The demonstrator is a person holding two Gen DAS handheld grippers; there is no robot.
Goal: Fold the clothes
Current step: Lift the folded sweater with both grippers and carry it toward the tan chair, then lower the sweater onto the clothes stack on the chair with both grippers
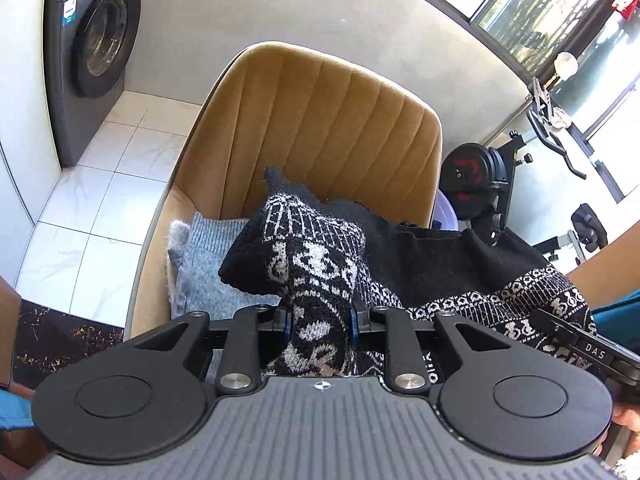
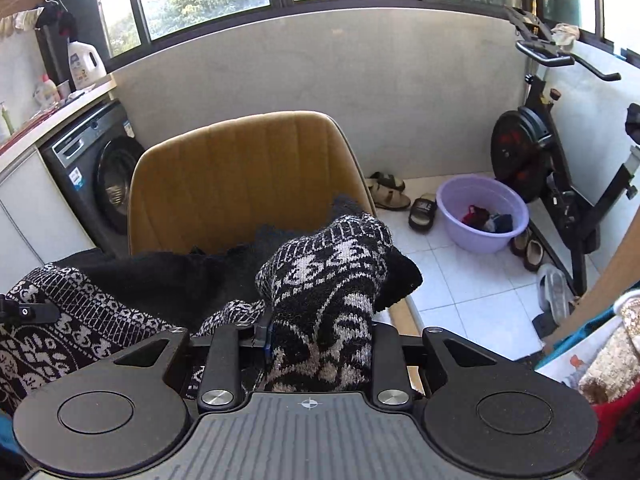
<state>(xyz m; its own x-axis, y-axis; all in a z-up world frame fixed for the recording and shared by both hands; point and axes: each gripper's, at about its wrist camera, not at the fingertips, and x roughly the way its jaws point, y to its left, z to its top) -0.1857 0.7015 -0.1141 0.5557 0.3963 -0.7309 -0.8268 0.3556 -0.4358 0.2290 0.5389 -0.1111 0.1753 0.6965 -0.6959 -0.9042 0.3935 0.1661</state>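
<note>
A black knit sweater with a white pattern hangs stretched between my two grippers in front of a tan chair. My left gripper is shut on one bunched corner of it. My right gripper is shut on the other bunched corner. The rest of the sweater sags to the left in the right wrist view. The right gripper's body shows at the right edge of the left wrist view. A folded grey-blue knit lies on the chair seat.
A washing machine stands at the back left. An exercise bike stands at the right. A purple basin with small clothes sits on the tiled floor, with sandals and slippers around it. More clothes lie at the right edge.
</note>
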